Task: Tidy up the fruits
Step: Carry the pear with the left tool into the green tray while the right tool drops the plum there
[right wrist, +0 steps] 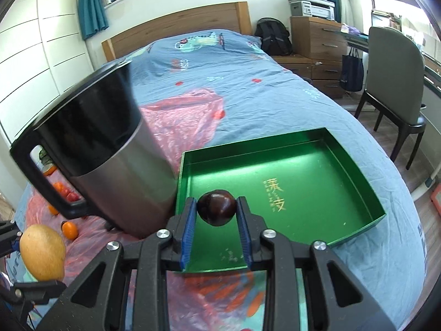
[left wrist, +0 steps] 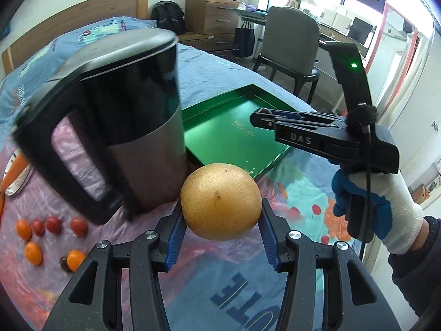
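My left gripper (left wrist: 220, 218) is shut on a large golden-brown pear (left wrist: 221, 202), held above the bedspread beside the black kettle (left wrist: 110, 127). The pear also shows in the right wrist view (right wrist: 42, 252). My right gripper (right wrist: 216, 212) is shut on a small dark red fruit (right wrist: 217, 207), held over the near edge of the green tray (right wrist: 303, 171). In the left wrist view the right gripper (left wrist: 261, 120) hangs over the tray (left wrist: 228, 127), the fruit hidden. Several small orange and red fruits (left wrist: 52, 234) lie on the bed at the left.
The kettle (right wrist: 93, 149) stands close left of the tray. A plate edge (left wrist: 16, 176) shows at the far left. A grey chair (right wrist: 394, 77), wooden drawers (right wrist: 317, 35) and a desk stand beyond the bed's right side.
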Motion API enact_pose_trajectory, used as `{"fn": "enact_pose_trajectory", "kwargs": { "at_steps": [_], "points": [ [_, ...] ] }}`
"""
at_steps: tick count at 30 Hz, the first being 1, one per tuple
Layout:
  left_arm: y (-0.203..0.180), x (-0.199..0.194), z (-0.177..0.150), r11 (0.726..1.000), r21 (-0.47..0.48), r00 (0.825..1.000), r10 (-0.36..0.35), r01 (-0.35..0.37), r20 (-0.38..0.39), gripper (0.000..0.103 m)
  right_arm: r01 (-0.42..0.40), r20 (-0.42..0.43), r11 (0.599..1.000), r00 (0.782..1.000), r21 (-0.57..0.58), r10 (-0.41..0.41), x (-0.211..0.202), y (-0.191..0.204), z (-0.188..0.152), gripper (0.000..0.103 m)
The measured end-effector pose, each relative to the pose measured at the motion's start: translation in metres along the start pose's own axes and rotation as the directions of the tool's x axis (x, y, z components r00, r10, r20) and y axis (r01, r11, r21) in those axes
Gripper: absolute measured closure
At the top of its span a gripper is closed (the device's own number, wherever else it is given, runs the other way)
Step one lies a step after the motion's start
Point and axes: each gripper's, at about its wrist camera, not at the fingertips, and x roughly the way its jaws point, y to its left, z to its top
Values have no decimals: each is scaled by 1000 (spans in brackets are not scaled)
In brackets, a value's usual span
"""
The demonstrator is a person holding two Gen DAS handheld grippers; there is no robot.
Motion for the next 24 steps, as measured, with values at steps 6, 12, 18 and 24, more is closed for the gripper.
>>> {"fn": "enact_pose_trajectory", "kwargs": {
  "at_steps": [6,12,18,24],
  "points": [
    [-16,67,36,1000,20,998,5,-4,-67,59,56,-36,997,998,55,-54,57,-52,23,103],
    [-18,120,49,999,7,992,32,-31,-122,59,101,-69,991,993,88,-95,104,-81,31,103],
    [-17,150,46,999,-6,986,41,-42,-161,59,146,-90,988,986,56,-140,119,-88,30,103],
    [-19,173,43,999,-8,978,39,-41,-203,58,184,-143,982,974,37,-177,131,-90,19,102]
  ]
}}
